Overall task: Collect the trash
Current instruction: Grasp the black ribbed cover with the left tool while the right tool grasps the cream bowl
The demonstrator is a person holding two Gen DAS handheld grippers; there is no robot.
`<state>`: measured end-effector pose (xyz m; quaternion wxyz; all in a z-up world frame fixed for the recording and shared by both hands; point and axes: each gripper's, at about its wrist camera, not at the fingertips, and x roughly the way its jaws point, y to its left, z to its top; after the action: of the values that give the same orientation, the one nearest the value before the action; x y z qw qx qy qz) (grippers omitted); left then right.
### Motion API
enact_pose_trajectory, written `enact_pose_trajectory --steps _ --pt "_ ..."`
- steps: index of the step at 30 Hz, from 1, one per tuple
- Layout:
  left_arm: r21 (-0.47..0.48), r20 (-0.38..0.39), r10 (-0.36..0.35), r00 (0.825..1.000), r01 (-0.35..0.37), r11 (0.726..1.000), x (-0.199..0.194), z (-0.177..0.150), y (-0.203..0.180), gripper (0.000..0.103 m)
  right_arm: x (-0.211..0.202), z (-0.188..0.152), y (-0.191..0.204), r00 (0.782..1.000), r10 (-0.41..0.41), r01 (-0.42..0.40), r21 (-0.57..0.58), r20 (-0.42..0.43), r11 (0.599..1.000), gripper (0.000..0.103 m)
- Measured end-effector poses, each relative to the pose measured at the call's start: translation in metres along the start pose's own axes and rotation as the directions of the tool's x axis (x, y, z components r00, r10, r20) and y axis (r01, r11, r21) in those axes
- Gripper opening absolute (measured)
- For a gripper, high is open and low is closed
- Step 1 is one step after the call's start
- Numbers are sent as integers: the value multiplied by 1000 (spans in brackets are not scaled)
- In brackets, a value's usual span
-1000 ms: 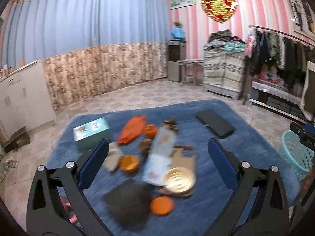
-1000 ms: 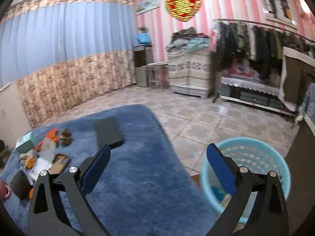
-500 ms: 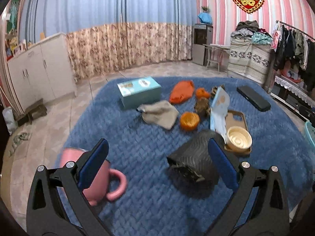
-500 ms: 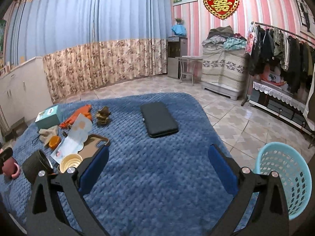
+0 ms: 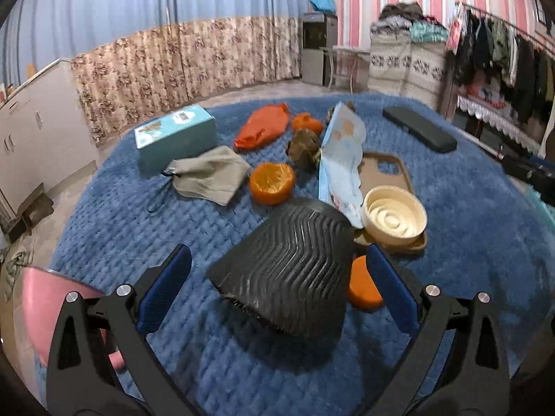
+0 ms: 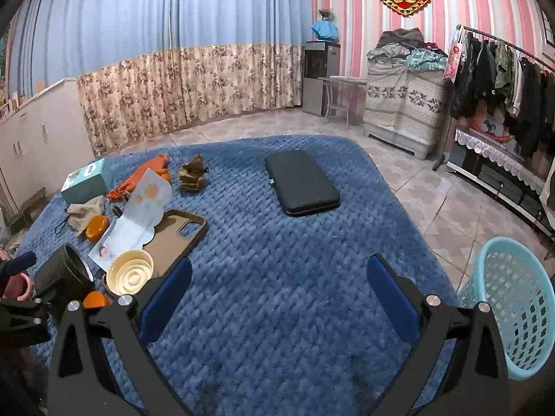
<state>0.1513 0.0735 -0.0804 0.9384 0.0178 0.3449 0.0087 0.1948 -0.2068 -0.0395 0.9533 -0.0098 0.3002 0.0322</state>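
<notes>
My left gripper (image 5: 277,270) is open, low over the blue rug (image 5: 138,228). A black ribbed cup (image 5: 288,270) lies on its side just ahead, between the spread blue pads (image 5: 163,287); no contact shows. Around it lie orange peel pieces (image 5: 272,183), a crumpled brown wrapper (image 5: 305,145), an orange bag (image 5: 263,126) and a light blue paper sheet (image 5: 341,159). My right gripper (image 6: 279,277) is open over bare rug (image 6: 277,242), holding nothing. A light blue mesh basket (image 6: 513,308) stands on the floor to its right.
On the rug are a teal box (image 5: 175,135), a grey pouch (image 5: 208,175), a cream bowl (image 5: 393,213) on a brown phone case (image 5: 385,173), a black flat case (image 6: 301,182) and a pink mug (image 5: 45,305). A clothes rack (image 6: 503,79) stands at the right.
My left gripper has dropped and closed in on the black cup, which now fills the gap between its fingers. The right view has swung left from the basket to the rug.
</notes>
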Motion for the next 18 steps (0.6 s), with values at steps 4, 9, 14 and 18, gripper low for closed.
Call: enact_pose_trajectory --steps 4,9,14,18 --pt "-7 -25 -17 1000 17 1000 8 -2 0 89 5 -1 3 999 51 -50 19 -18 999 99" --pt "-8 -8 -39 999 39 999 -1 -4 5 86 17 -4 21 993 110 -110 -1 -54 994 99" --pt "-40 13 -45 999 45 998 -14 2 22 62 21 -7 47 988 146 -149 -51 -57 988 99" --pt "-53 28 -16 999 17 998 -23 8 35 51 27 -9 73 981 182 -188 -97 -73 977 99"
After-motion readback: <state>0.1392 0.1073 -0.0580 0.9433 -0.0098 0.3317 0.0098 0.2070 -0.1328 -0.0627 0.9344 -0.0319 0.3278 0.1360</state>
